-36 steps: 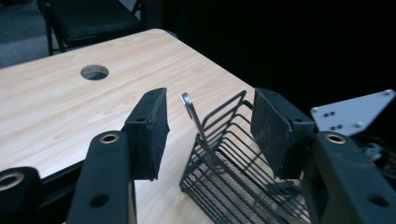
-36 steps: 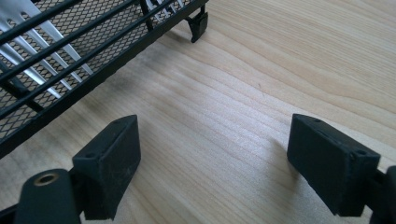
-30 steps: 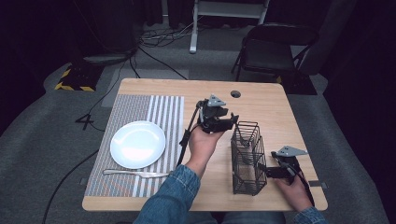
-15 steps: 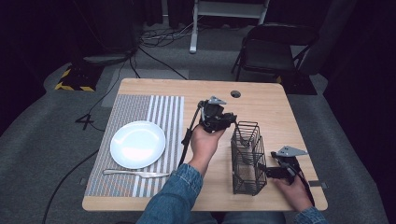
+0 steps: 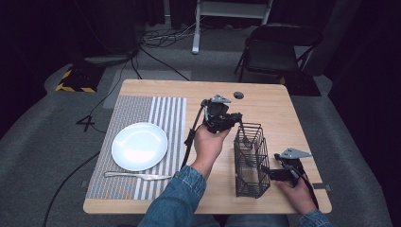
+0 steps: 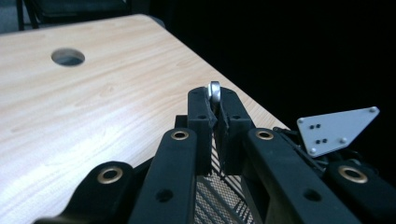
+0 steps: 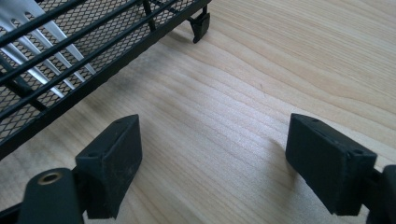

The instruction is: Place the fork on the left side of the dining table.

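Left tongs [image 6: 214, 100] closed tight on thin metal utensil handle [image 6: 214, 91], rounded tip showing just above pads; jaws have just been closing. Utensil stands in black wire cutlery basket [image 5: 249, 161] directly below left tongs. Right tongs [image 7: 212, 158] wide open, holding nothing, low over desk [image 5: 274, 106], just beside basket's near end. Silver utensil tines [image 7: 42, 44] visible through mesh.

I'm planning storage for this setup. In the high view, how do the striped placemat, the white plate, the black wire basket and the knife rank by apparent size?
1. striped placemat
2. white plate and black wire basket: close in apparent size, and the basket stands upright, so I won't rank them.
3. knife, long but thin.
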`<state>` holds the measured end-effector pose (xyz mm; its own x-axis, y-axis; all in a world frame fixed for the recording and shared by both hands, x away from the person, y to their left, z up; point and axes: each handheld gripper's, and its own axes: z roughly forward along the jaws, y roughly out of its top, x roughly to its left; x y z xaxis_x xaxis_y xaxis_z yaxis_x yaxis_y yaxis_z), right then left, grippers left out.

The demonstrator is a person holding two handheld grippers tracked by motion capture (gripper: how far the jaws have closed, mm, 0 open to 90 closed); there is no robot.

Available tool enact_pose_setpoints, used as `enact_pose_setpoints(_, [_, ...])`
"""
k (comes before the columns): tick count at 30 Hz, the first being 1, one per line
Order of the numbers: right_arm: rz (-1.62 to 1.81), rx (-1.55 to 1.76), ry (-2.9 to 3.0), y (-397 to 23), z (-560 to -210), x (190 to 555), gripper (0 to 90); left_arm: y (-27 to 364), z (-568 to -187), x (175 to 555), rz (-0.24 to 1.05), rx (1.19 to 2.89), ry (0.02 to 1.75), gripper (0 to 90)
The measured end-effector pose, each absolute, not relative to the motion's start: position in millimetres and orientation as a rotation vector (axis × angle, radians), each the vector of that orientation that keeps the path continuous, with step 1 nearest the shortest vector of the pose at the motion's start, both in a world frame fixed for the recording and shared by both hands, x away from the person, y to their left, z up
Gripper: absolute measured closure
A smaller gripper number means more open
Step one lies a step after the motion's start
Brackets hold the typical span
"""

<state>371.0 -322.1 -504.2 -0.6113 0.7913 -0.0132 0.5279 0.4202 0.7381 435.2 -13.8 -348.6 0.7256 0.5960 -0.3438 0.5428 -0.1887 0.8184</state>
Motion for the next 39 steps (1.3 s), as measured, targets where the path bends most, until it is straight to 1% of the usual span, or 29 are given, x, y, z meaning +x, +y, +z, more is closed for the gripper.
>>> enact_pose_setpoints(7, [1.013,1.130,2.320,-322.1,-504.3,371.1,18.6,-6.9,-318.7,425.2,0.145,1.866,0.846,85.9])
enact_pose_setpoints(21, [1.014,1.130,2.321,-322.1,-504.2,371.1,18.6,12.2,-280.1,411.7,0.210,1.821,0.810,85.9])
enact_pose_setpoints(25, [1.014,1.127,2.320,-322.2,-504.3,371.3,18.6,23.7,-269.0,409.1,0.236,1.792,0.824,85.9])
enact_pose_setpoints(26, [1.015,1.126,2.320,-322.3,-504.3,371.4,18.6,31.6,-264.5,409.1,0.249,1.776,0.837,85.9])
enact_pose_setpoints(39, [1.014,1.132,2.321,-322.2,-504.2,371.1,18.6,75.6,-251.3,413.4,0.330,1.709,0.926,85.9])
